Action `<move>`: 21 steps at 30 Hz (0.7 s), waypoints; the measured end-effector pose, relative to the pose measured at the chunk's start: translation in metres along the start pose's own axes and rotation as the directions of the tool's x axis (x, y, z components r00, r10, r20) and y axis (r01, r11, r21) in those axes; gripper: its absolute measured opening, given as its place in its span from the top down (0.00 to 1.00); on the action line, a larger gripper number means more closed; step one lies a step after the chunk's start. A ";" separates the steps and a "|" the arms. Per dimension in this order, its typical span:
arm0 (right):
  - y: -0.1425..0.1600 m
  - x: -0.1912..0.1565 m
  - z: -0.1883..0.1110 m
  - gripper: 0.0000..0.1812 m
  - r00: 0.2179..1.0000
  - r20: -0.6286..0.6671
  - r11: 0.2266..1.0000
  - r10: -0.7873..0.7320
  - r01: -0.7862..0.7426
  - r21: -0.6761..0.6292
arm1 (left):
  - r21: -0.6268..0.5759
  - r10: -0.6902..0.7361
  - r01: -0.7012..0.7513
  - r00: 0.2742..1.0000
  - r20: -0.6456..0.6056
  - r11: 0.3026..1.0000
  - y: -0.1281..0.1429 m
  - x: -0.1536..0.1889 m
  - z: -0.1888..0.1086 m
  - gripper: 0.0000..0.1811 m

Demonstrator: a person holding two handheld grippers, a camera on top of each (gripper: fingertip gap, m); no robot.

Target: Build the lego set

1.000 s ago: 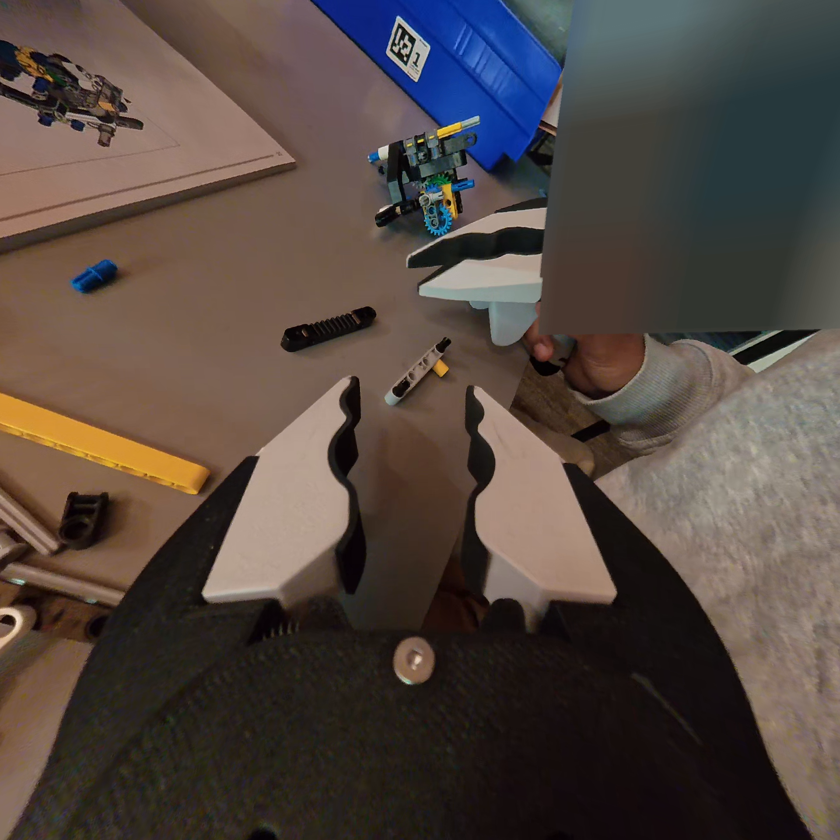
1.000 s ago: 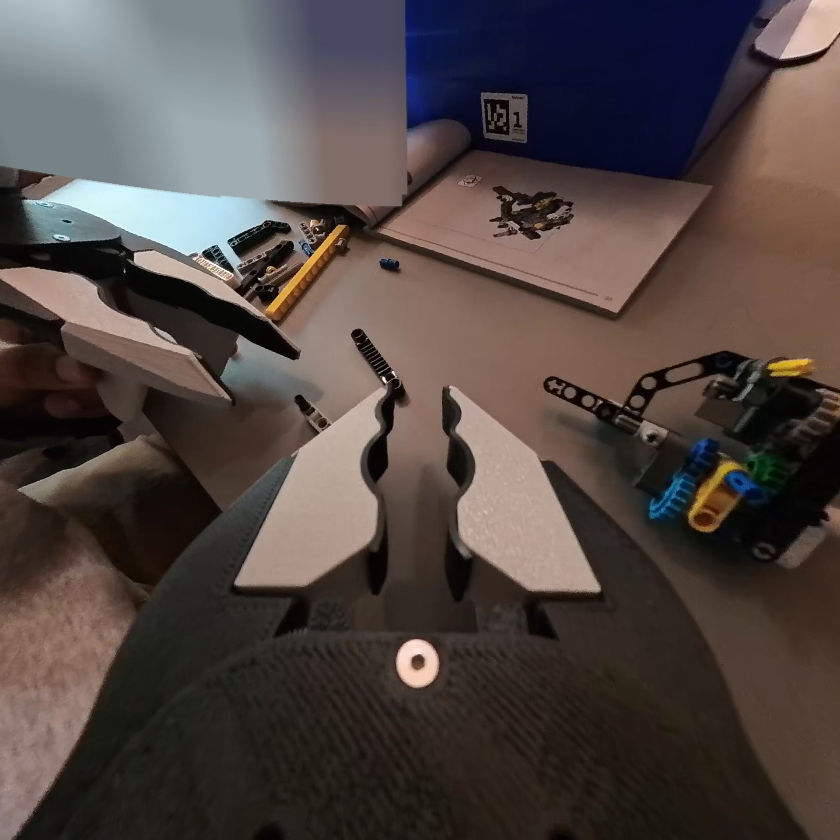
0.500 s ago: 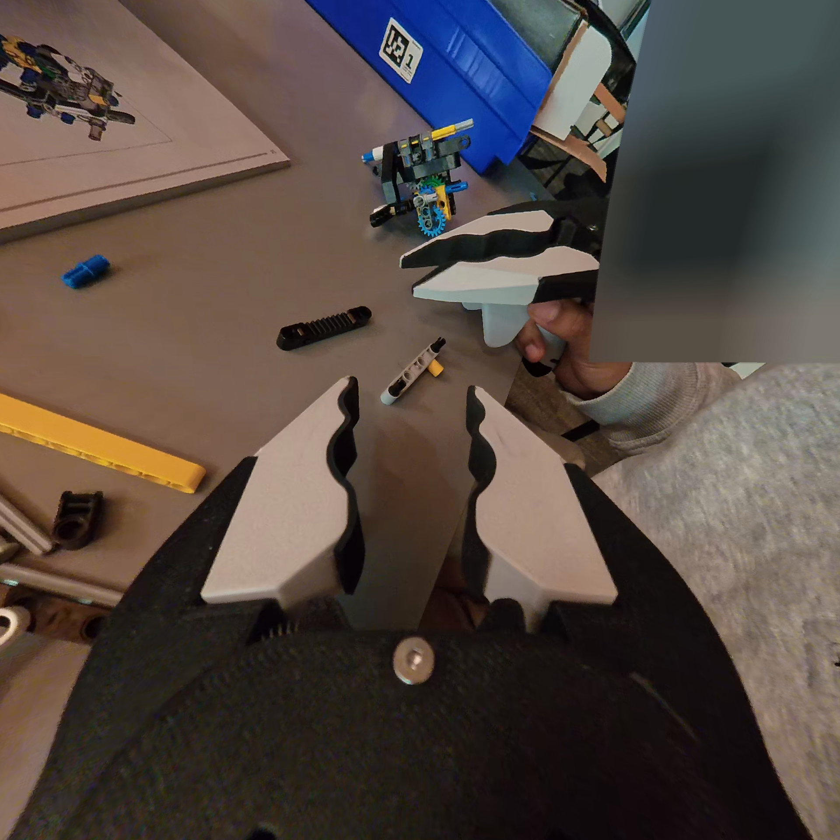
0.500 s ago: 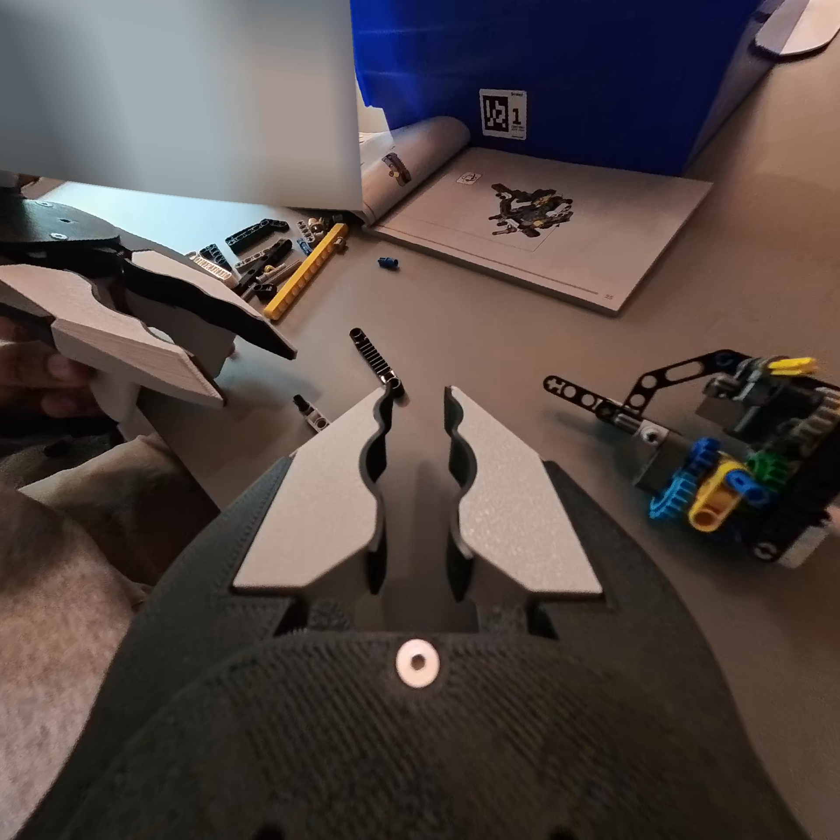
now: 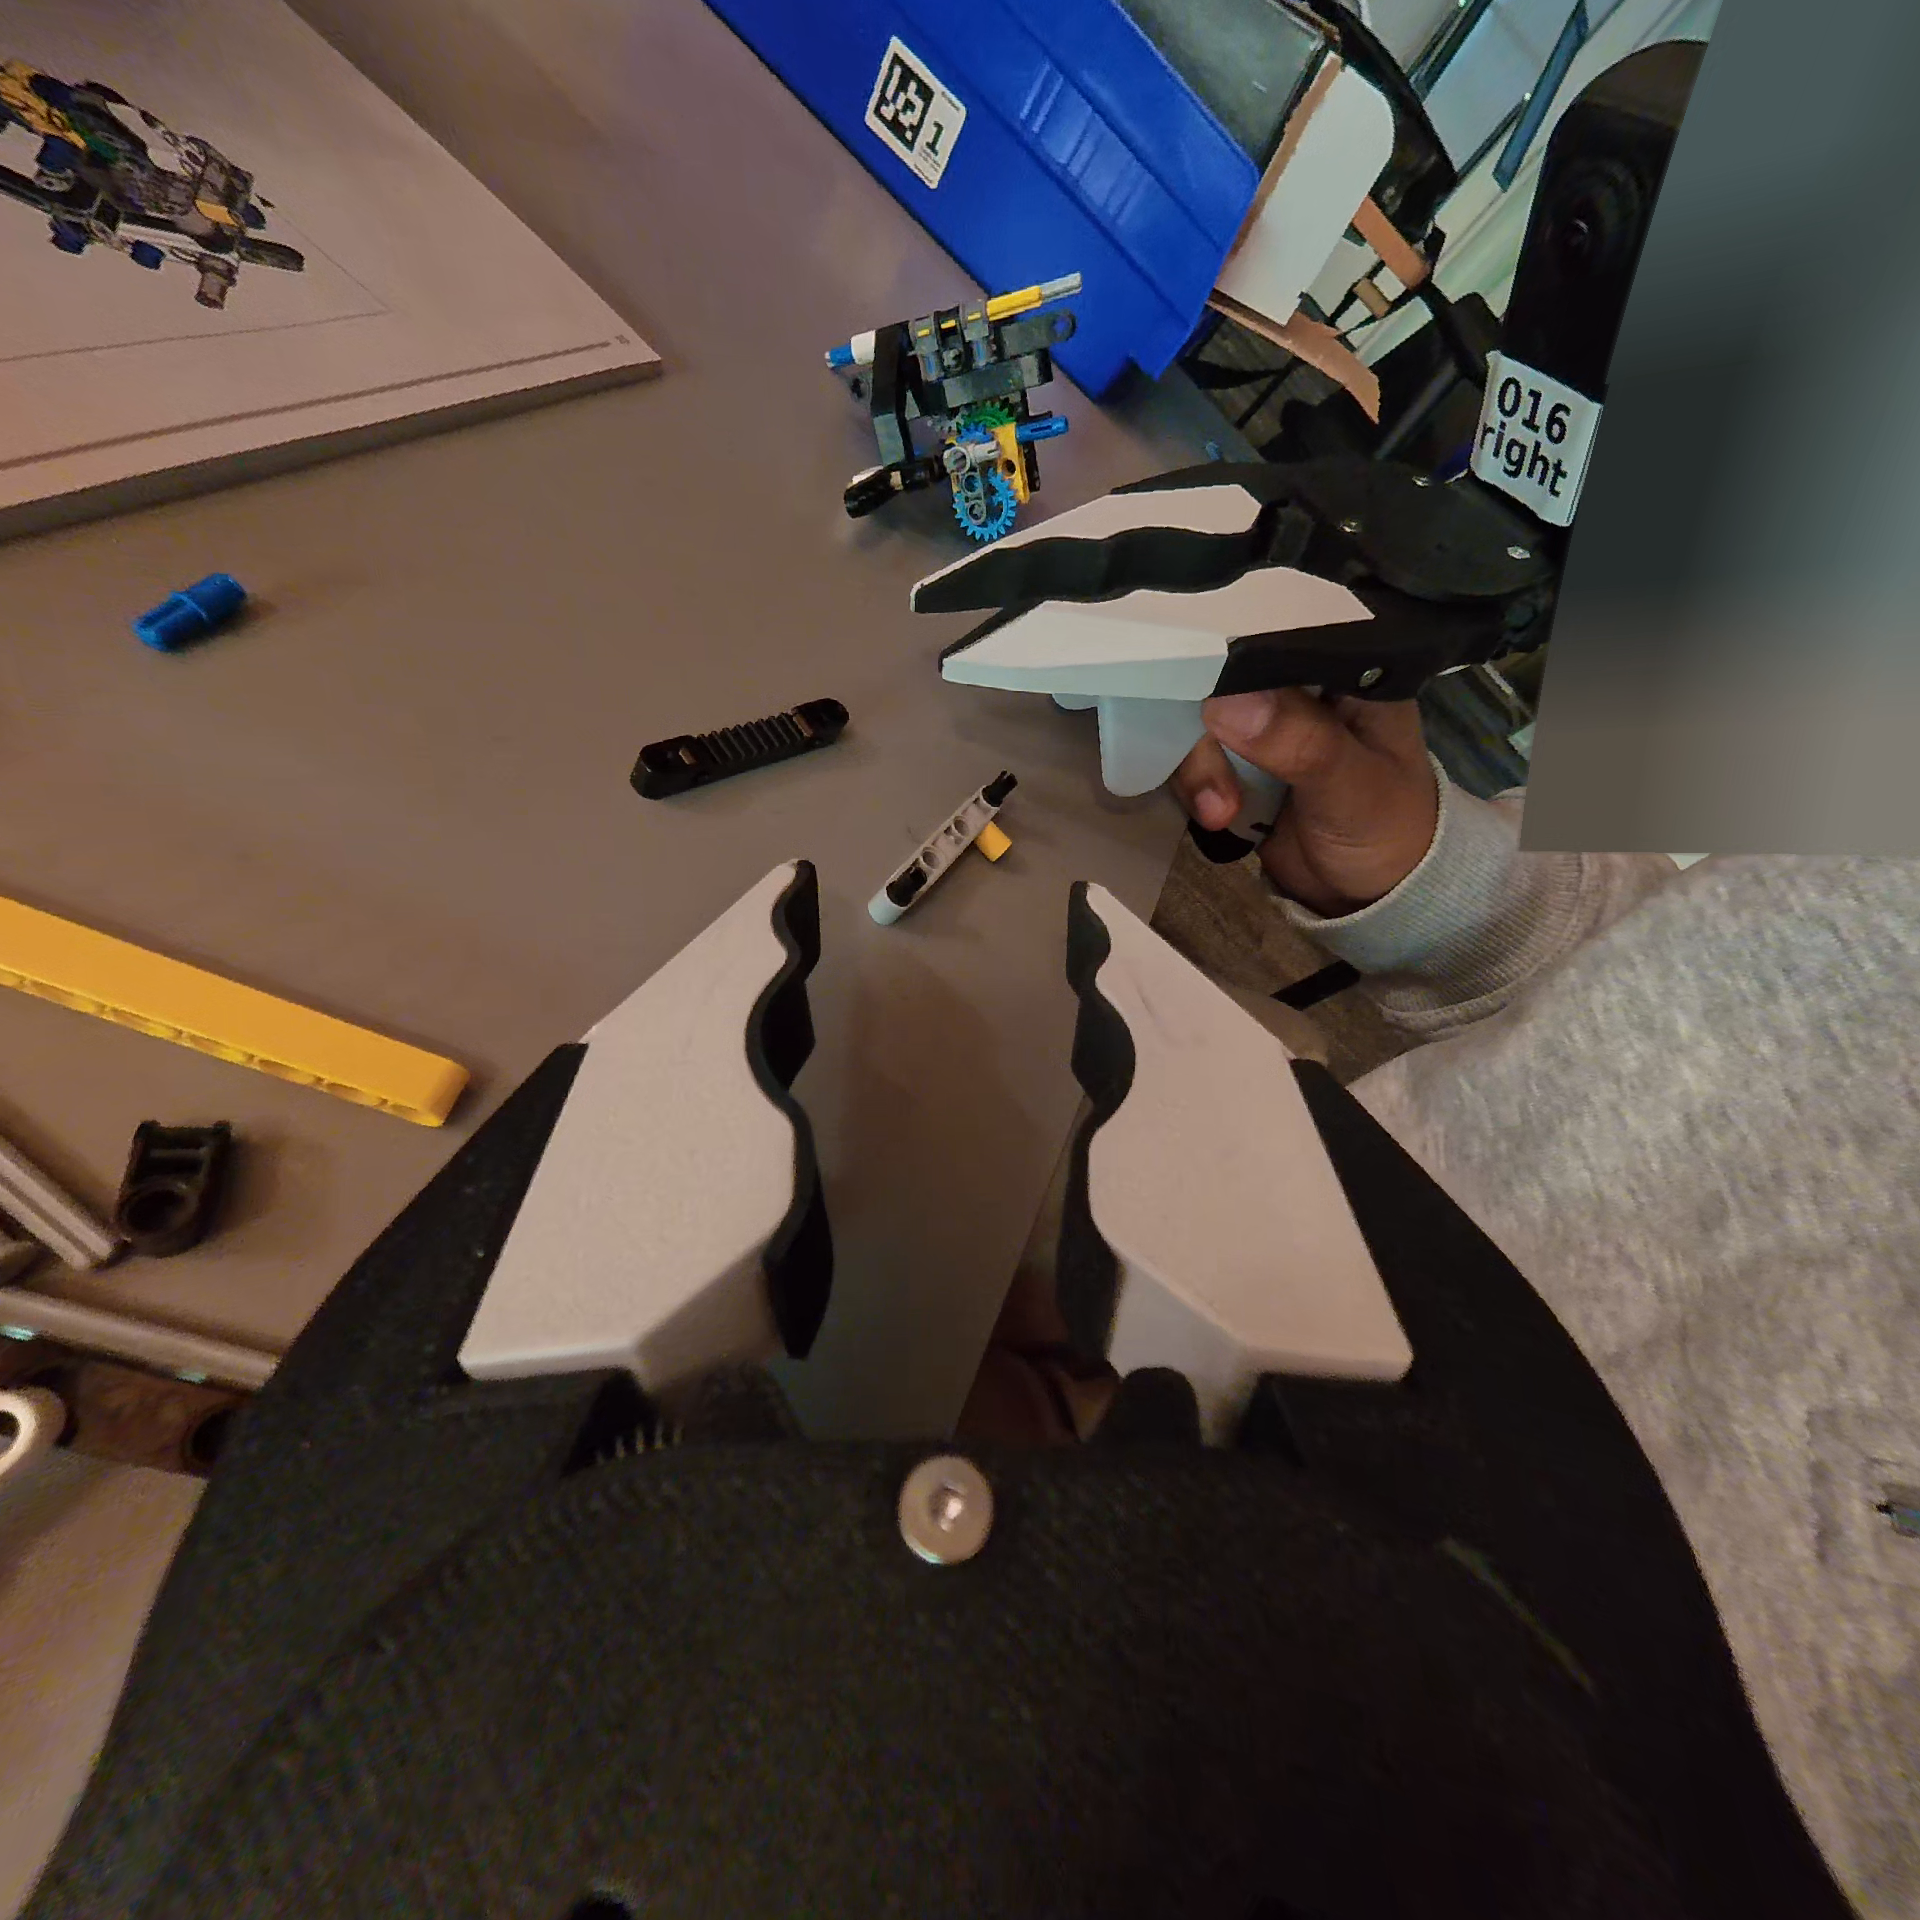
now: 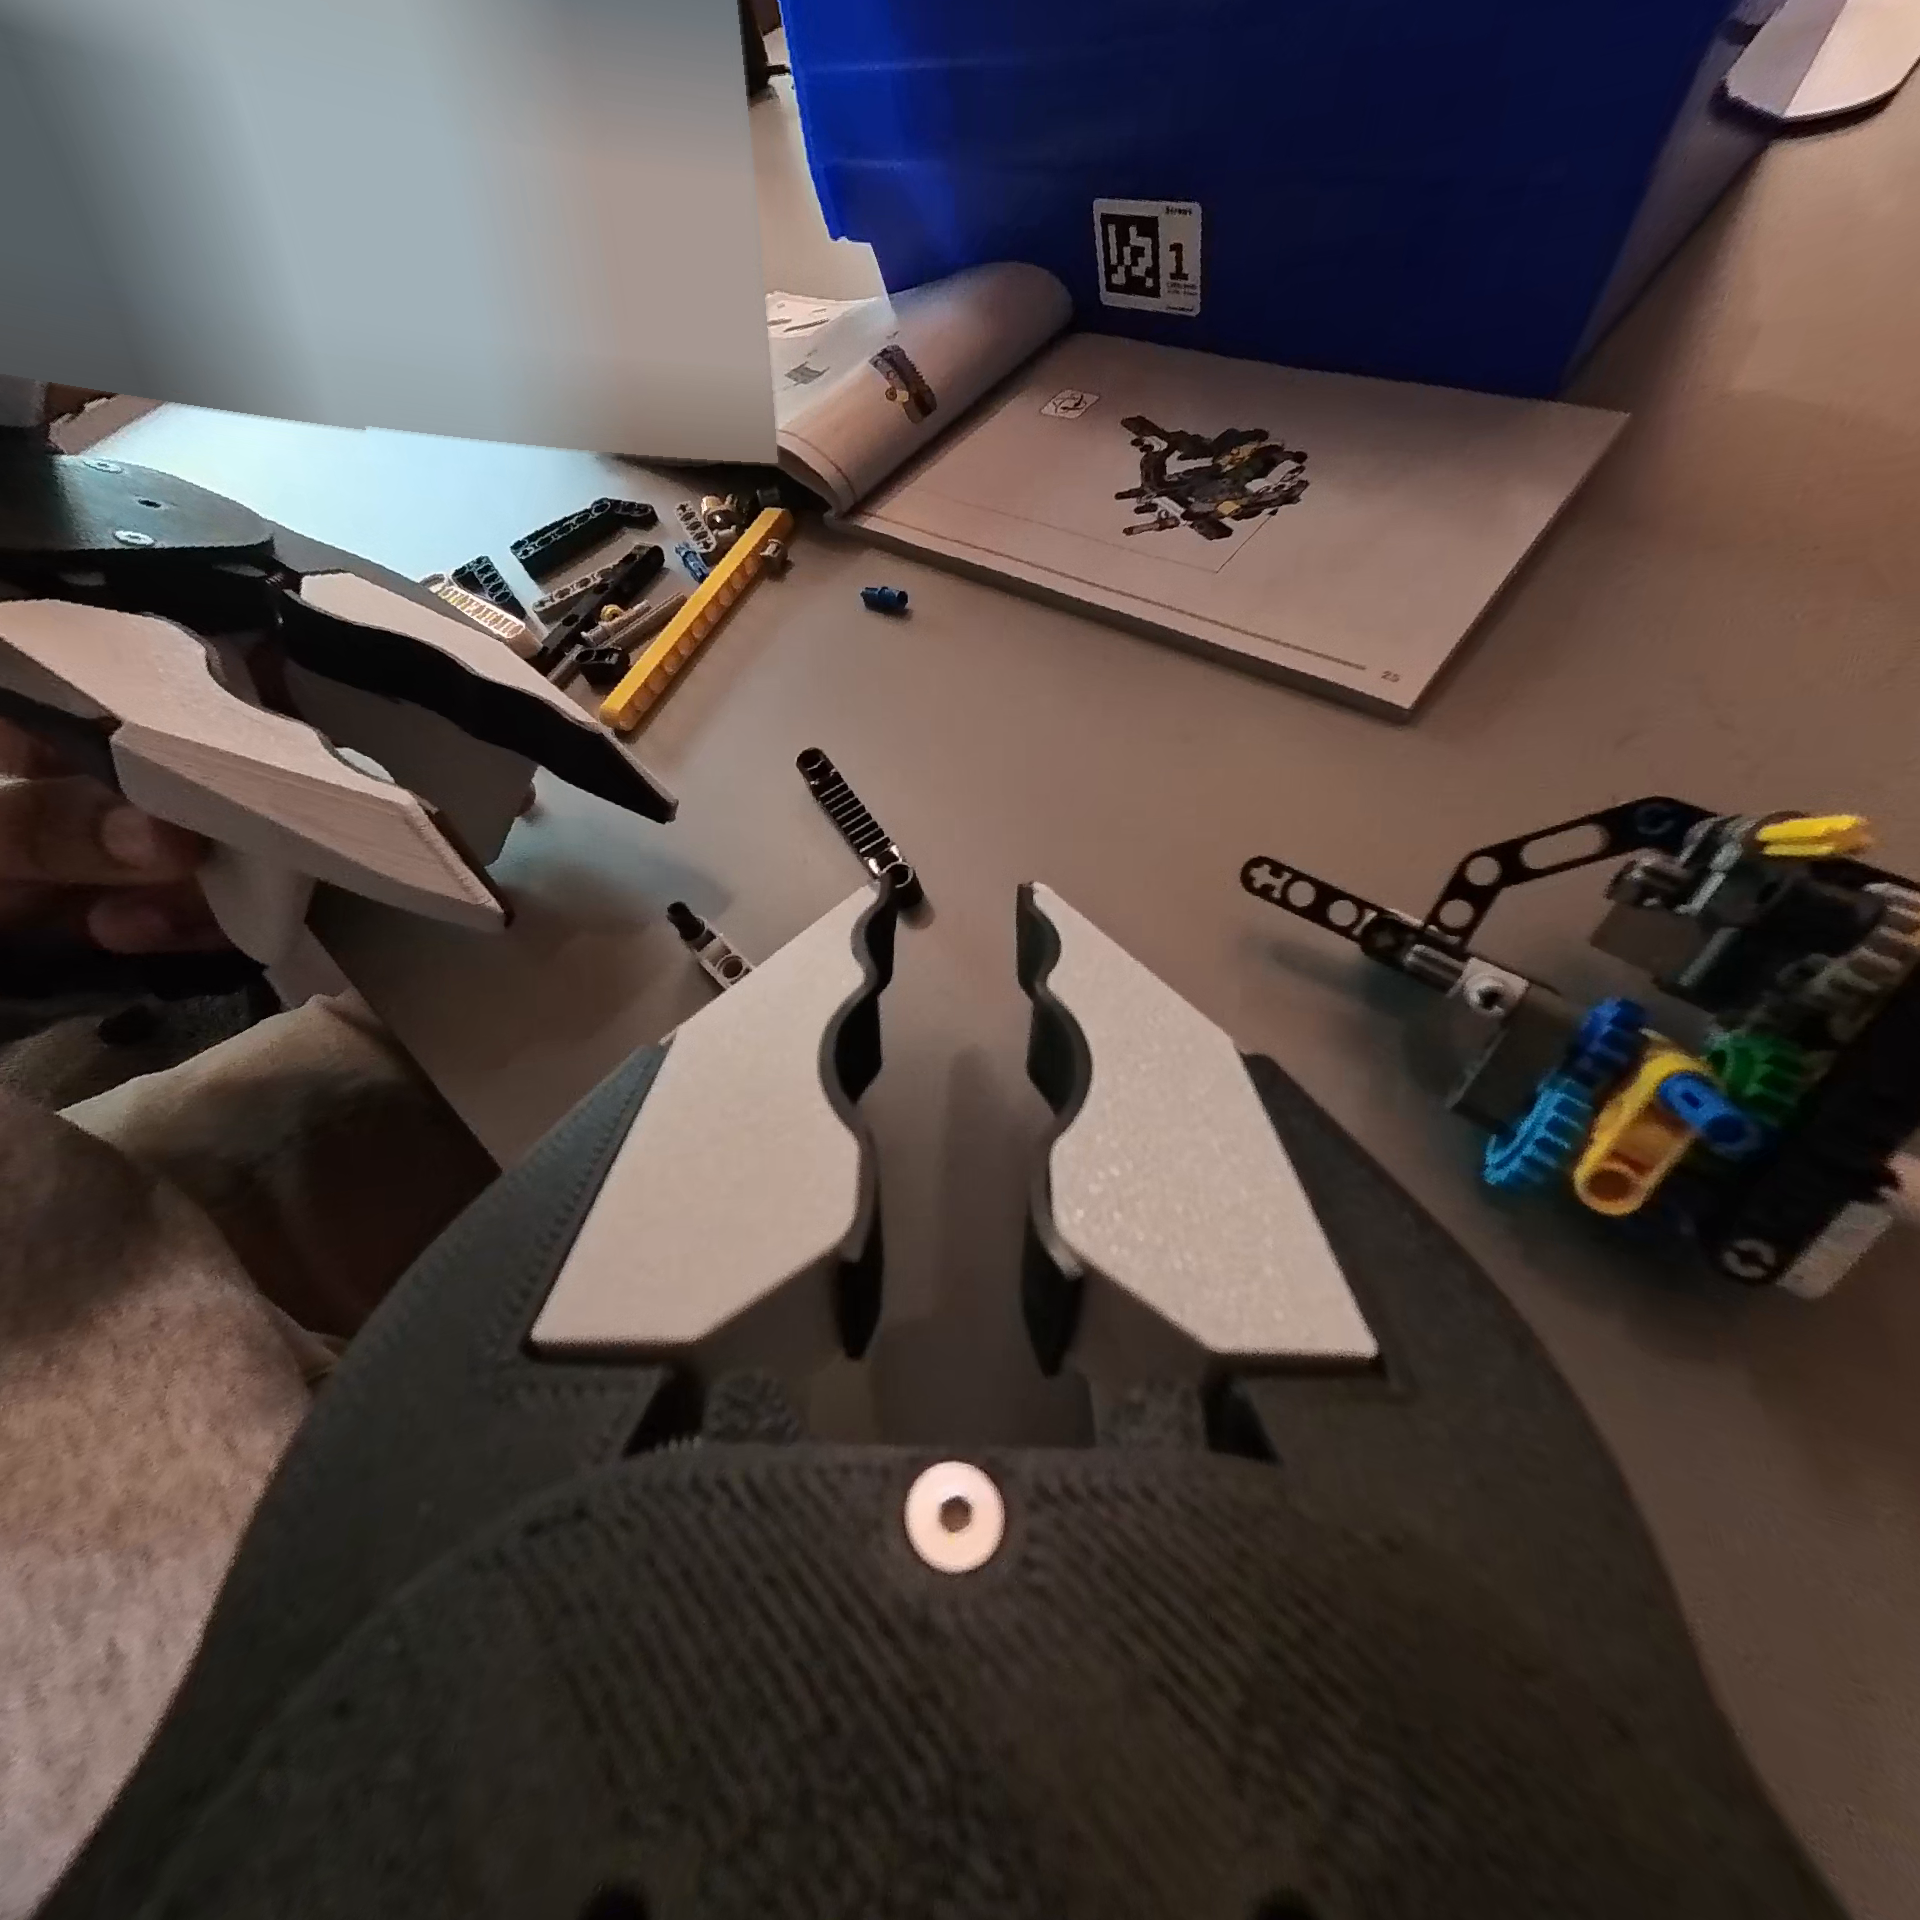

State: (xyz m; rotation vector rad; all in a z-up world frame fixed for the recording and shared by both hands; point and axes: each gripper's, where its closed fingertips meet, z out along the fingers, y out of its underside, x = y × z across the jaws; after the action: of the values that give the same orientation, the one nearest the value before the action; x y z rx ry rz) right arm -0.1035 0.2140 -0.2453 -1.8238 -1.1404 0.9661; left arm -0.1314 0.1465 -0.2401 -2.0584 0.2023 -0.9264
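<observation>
The yellow beam [image 5: 229,1013] is running off the left edge; the left hand-held gripper [image 6: 582,842] is hiding part of the loose pieces [image 6: 582,597].

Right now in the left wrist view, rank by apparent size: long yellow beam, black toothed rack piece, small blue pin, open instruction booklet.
1. Open instruction booklet, cut off by the frame.
2. Long yellow beam, also cut off and nearer the camera.
3. Black toothed rack piece.
4. Small blue pin.

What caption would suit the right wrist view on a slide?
Open right gripper hovers empty over the table, between a black toothed rack piece and the half-built lego model.
</observation>
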 end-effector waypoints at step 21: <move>-0.026 -0.036 -0.016 0.83 0.979 0.199 0.990 -0.048 0.020 0.142 | 0.214 0.020 -0.030 0.999 0.048 0.976 -0.028 -0.006 -0.029 0.79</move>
State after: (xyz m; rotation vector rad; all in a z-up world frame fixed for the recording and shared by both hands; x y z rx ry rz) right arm -0.1099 0.1850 -0.2087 -1.6181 -1.1903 1.2017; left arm -0.1604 0.1480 -0.2114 -1.8705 0.0985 -0.8468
